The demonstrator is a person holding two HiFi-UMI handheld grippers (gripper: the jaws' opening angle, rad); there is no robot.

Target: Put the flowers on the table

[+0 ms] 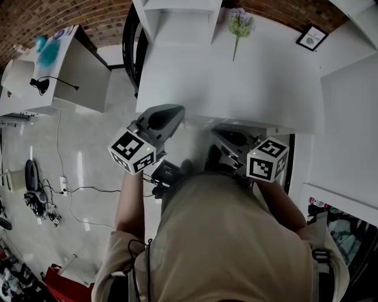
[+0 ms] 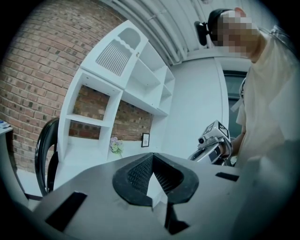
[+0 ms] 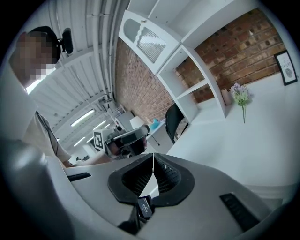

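A small bunch of pale purple flowers (image 1: 239,22) with a green stem lies on the white table (image 1: 260,88) at its far side, close to the shelf unit. It also shows as flowers (image 2: 115,145) in the left gripper view and as flowers (image 3: 241,96) in the right gripper view. My left gripper (image 1: 167,113) is at the table's near edge, shut and empty, jaws meeting at the tip (image 2: 152,158). My right gripper (image 1: 227,139) is beside it at the same edge, also shut with nothing in it (image 3: 153,158). Both are far from the flowers.
A small framed picture (image 1: 311,38) leans at the table's far right corner. A white shelf unit (image 1: 177,17) stands at the back left, with a black chair (image 1: 129,53) beside it. A second desk (image 1: 65,65) and floor cables (image 1: 65,186) lie to the left.
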